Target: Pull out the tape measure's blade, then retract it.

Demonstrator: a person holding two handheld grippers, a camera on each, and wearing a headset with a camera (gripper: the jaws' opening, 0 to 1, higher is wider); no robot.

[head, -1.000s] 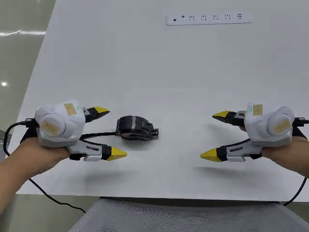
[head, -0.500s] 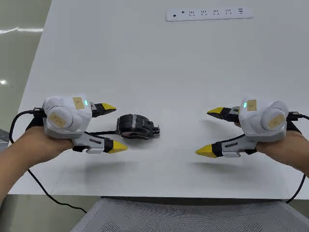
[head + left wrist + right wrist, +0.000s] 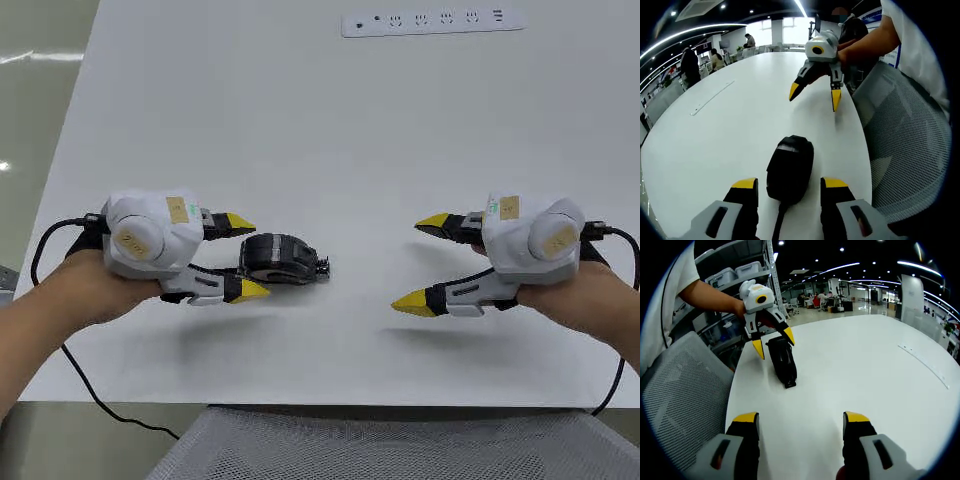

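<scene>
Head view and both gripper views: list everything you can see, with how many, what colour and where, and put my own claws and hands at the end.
table: one, white, under everything
tape measure: one, black, on the table, its near end between the left claw's jaws
power strip: one, white, at the table's far edge
chair: one, grey mesh, at the table's near edge
cables: two, black, one trailing from each claw
left claw: one, white with yellow tips, open around the tape measure
right claw: one, white with yellow tips, open, apart from the tape measure and facing it
hands: two, one holding each claw
</scene>
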